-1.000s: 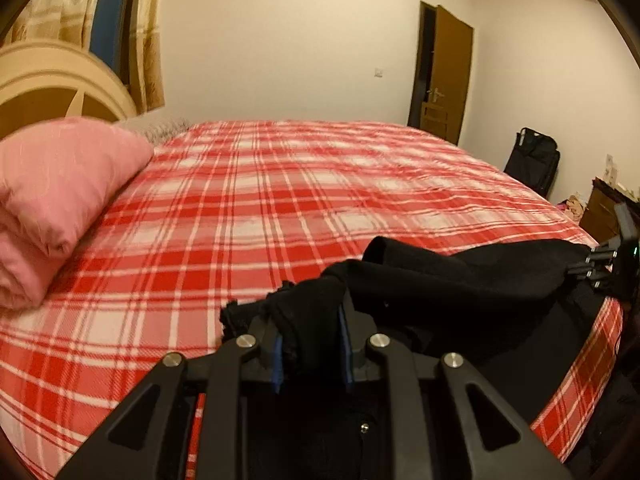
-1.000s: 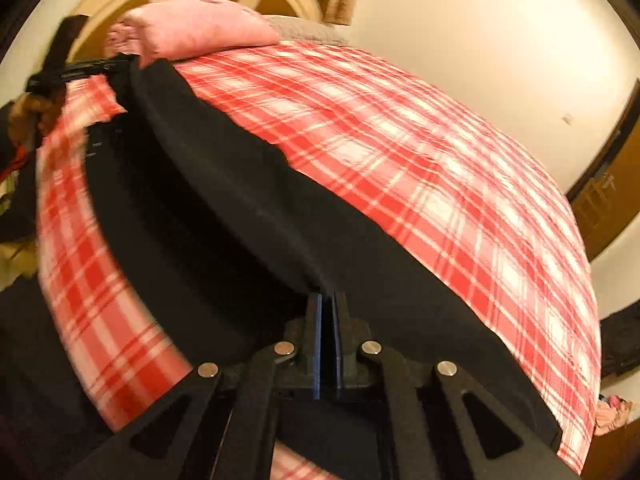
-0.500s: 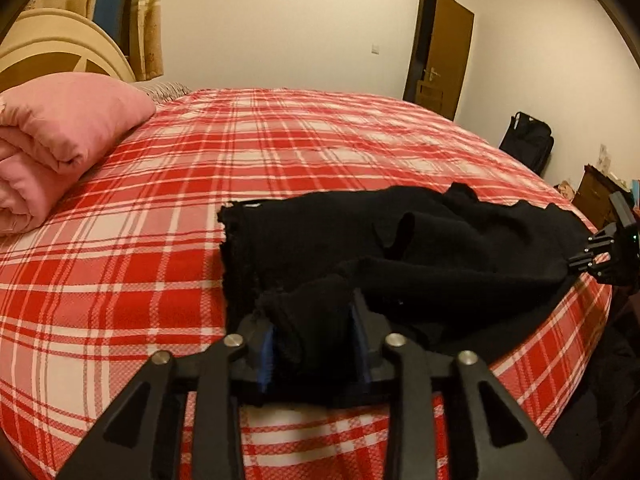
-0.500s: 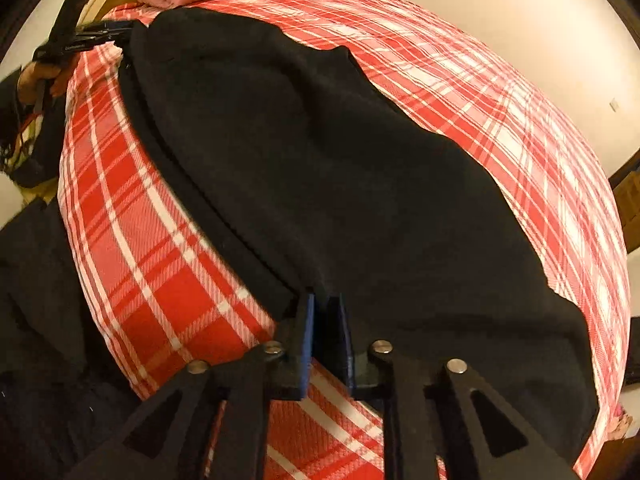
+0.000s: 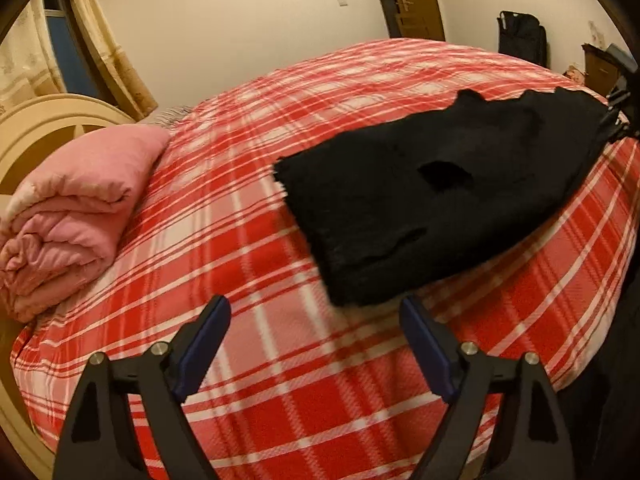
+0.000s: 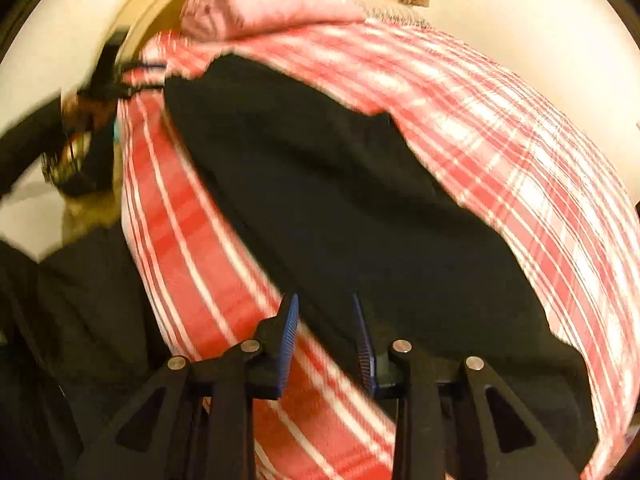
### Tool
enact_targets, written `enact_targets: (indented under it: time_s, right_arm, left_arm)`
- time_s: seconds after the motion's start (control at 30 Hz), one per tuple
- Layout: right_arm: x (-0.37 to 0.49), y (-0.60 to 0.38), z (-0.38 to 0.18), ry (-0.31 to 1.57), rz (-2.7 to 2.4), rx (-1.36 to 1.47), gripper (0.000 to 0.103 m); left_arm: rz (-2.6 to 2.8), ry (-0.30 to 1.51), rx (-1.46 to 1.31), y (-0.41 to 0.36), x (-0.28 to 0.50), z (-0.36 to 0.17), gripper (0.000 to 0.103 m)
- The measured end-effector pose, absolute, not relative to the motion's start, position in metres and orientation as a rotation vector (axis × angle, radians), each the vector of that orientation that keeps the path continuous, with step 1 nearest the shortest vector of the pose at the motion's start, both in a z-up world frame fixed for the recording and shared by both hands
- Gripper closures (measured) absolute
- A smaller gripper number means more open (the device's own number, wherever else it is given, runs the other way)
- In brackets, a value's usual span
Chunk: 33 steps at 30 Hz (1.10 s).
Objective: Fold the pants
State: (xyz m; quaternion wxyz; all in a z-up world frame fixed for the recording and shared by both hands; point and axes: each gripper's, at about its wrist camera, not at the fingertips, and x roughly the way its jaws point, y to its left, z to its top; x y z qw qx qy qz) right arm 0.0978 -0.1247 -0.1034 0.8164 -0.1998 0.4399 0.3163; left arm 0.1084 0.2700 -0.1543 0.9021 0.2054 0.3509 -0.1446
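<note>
Plaid bedspread [image 5: 256,280] bears folded pants [image 5: 432,208]; both tongs [image 5: 316,344] [image 6: 326,340], clamped earlier, now gape empty.

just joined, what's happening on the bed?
A person with two handheld grippers is folding black pants on a red plaid bed. The pants lie folded flat near the bed's edge. The left gripper is wide open, clear of the cloth. The right gripper is open too, jaws at the pants' edge but not pinching it. A pink blanket sits by the headboard.
</note>
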Motion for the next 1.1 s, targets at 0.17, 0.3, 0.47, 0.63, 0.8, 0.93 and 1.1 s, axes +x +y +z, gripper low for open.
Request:
enact_targets:
  time_s: [0.17,0.3,0.47,0.63,0.8,0.93,1.1]
  right_arm:
    - [0.166,-0.108,-0.09,0.897,0.646,-0.256,0.073]
    - [0.234,-0.098,-0.095,0.929,0.616,-0.074,0.073]
    - [0.309,-0.074,-0.132,1.055,0.604,0.075,0.073]
    - [0.348,-0.062,-0.168,1.127,0.442,0.023,0.088]
    - [0.356,-0.077,-0.169,1.129,0.397,0.025,0.088]
    - [0.317,-0.109,-0.138,1.071,0.468,-0.012,0.082]
    - [0.202,-0.164,-0.108,0.939,0.404,-0.366,0.064]
  left_arm:
    - [-0.246,0.7,0.211,0.302,0.115,-0.148,0.014]
    - [-0.119,0.657,0.071,0.329,0.121,-0.141,0.015]
    - [-0.167,0.559,-0.048,0.316,0.119,-0.125,0.015]
    - [-0.277,0.582,0.041,0.257,0.135,-0.135,0.014]
    - [-0.304,0.64,0.129,0.221,0.157,-0.157,0.014]
    - [-0.257,0.703,0.183,0.216,0.175,-0.173,0.013]
    - [-0.219,0.696,0.145,0.225,0.167,-0.161,0.012]
